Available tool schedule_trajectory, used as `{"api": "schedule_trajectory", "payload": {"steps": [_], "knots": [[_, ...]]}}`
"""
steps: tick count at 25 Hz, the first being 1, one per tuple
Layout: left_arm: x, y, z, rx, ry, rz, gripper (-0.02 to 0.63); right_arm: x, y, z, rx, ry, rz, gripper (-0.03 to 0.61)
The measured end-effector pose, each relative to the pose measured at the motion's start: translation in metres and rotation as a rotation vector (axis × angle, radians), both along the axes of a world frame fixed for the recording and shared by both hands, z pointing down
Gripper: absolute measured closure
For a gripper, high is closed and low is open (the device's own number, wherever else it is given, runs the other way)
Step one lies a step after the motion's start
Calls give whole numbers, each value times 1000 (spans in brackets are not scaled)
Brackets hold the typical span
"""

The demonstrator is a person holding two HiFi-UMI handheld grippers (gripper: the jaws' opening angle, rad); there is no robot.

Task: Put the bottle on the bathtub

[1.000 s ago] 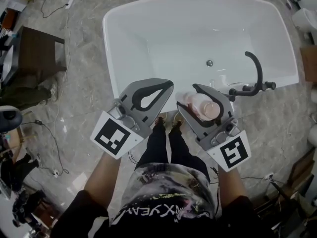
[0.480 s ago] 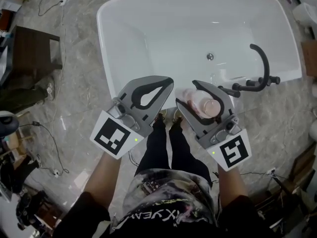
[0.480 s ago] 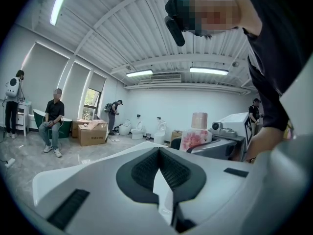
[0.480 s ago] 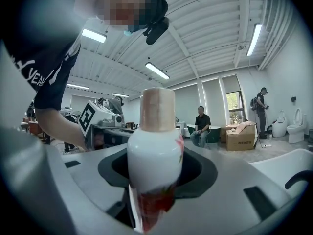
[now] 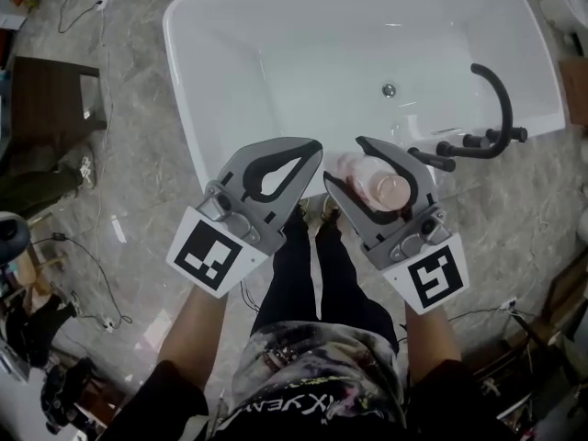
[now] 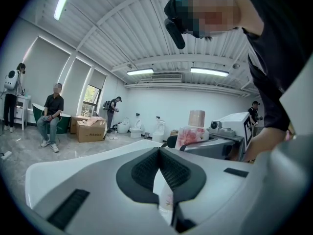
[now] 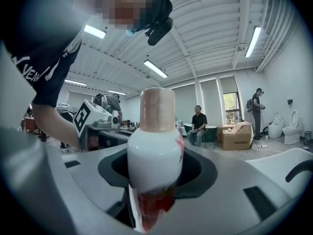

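Right tool (image 5: 346,165) part open, pinching bottle (image 5: 370,185) round its white body, peach cap up. Left tool (image 5: 310,152) pressed together, empty. Bottle label is just a red flower print, text unreadable. Vs a second ago: same grip, both tools lower, nearer bathtub (image 5: 197,108) near rim.

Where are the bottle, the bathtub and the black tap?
bottle (image 5: 369,183), head view, on its body.
bathtub (image 5: 207,108), head view, on its left rim.
black tap (image 5: 506,108), head view, on its curved spout.
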State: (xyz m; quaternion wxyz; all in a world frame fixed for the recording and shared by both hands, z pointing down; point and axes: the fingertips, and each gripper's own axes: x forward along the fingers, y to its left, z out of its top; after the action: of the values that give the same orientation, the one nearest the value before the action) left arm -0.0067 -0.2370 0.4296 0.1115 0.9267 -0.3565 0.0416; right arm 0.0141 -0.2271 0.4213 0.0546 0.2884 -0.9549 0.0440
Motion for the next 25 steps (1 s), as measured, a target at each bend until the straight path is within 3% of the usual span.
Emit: {"api": "schedule_trajectory", "payload": {"steps": [25], "knots": [[-3, -6, 122, -74, 4, 19, 603, -5, 1, 124, -65, 67, 27, 370]]}}
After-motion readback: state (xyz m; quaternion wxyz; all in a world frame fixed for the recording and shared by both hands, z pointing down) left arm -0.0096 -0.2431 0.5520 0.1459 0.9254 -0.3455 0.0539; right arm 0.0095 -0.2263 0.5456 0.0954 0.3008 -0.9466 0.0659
